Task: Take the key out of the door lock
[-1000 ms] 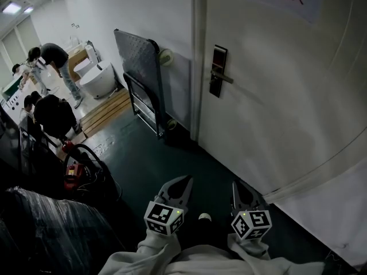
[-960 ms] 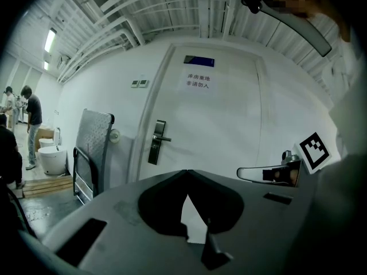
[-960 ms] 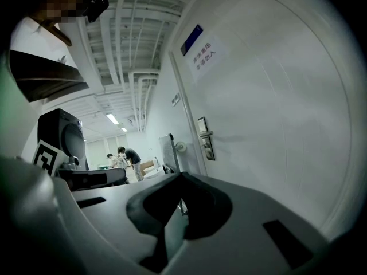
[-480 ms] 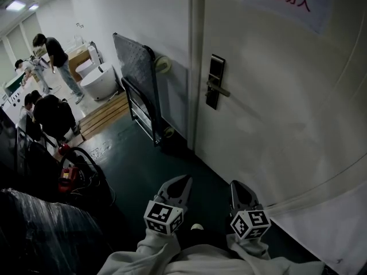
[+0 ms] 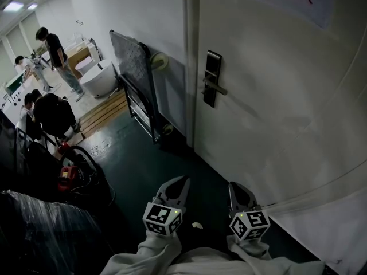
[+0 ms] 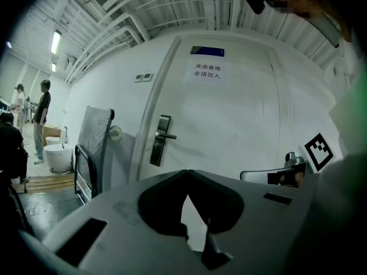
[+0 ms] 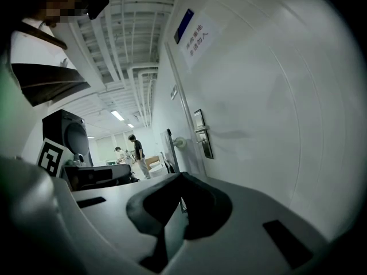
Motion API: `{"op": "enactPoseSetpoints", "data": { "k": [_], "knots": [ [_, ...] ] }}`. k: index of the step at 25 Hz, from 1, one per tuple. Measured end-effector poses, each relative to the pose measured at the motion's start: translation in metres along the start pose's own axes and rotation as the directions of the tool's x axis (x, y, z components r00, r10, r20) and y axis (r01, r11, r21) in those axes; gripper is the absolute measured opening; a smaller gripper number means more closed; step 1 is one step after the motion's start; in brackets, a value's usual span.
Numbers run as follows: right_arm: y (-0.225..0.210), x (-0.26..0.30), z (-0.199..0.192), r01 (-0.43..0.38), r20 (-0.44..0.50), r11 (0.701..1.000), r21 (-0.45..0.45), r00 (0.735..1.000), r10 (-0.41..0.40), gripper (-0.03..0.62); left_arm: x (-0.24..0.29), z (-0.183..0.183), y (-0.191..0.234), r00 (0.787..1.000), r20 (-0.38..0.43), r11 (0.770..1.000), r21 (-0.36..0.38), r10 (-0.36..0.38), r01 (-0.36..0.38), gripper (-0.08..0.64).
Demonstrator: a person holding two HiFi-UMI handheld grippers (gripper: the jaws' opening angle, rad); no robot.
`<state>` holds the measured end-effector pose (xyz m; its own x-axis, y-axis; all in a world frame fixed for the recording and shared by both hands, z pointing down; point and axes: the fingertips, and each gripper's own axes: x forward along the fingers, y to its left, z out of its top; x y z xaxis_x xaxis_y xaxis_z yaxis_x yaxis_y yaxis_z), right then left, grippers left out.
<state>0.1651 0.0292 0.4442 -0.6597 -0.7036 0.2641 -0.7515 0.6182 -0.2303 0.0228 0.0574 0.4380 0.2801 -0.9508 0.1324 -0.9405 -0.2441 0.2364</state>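
The door lock (image 5: 211,78) is a dark upright plate with a silver lever handle (image 5: 214,87) on the white door (image 5: 275,96). It also shows in the left gripper view as the lock (image 6: 160,140) and in the right gripper view as the lock (image 7: 202,133). No key can be made out at this distance. My left gripper (image 5: 184,180) (image 6: 186,172) and right gripper (image 5: 234,187) (image 7: 181,175) hang low in front of the body, well short of the lock. Both are shut with nothing between the tips.
A folded platform trolley (image 5: 135,73) leans on the wall left of the door frame. Further left are a wooden pallet (image 5: 106,110), white sanitary ware (image 5: 97,78) and several people (image 5: 51,44). A red tool with cables (image 5: 69,176) and a plastic-wrapped bundle (image 5: 40,228) lie at the lower left.
The lock has drifted left and slightly up in the head view as the view shifts along the door. Both grippers stay shut and low.
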Motion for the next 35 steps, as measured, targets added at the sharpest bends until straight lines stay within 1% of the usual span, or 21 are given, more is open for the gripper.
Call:
{"op": "enactPoseSetpoints", "data": {
  "k": [7,14,21,27,35],
  "knots": [
    [-0.005,0.008,-0.014,0.008,-0.022,0.999,0.034,1.0,-0.007,0.052,0.012,-0.012,-0.001,0.999,-0.029,1.0,0.007,-0.014,0.014,0.013],
    [-0.015,0.03,-0.01,0.02,-0.022,0.999,0.037,1.0,-0.02,0.052,0.042,-0.008,0.013,0.999,-0.029,0.999,-0.004,-0.034,0.034,0.013],
    [-0.04,0.073,0.01,0.045,-0.014,0.998,0.042,0.999,-0.044,0.052,0.091,0.005,0.036,0.998,-0.033,0.998,-0.007,-0.062,0.062,0.014],
    [-0.053,0.115,0.039,0.051,0.002,0.998,0.028,0.999,-0.051,0.051,0.131,0.027,0.059,0.996,-0.031,0.997,-0.001,-0.079,0.079,0.013],
    [-0.068,0.158,0.06,0.078,0.0,0.996,0.04,0.997,-0.078,0.052,0.177,0.043,0.086,0.993,-0.047,0.994,-0.01,-0.111,0.11,0.013]
  ]
}}
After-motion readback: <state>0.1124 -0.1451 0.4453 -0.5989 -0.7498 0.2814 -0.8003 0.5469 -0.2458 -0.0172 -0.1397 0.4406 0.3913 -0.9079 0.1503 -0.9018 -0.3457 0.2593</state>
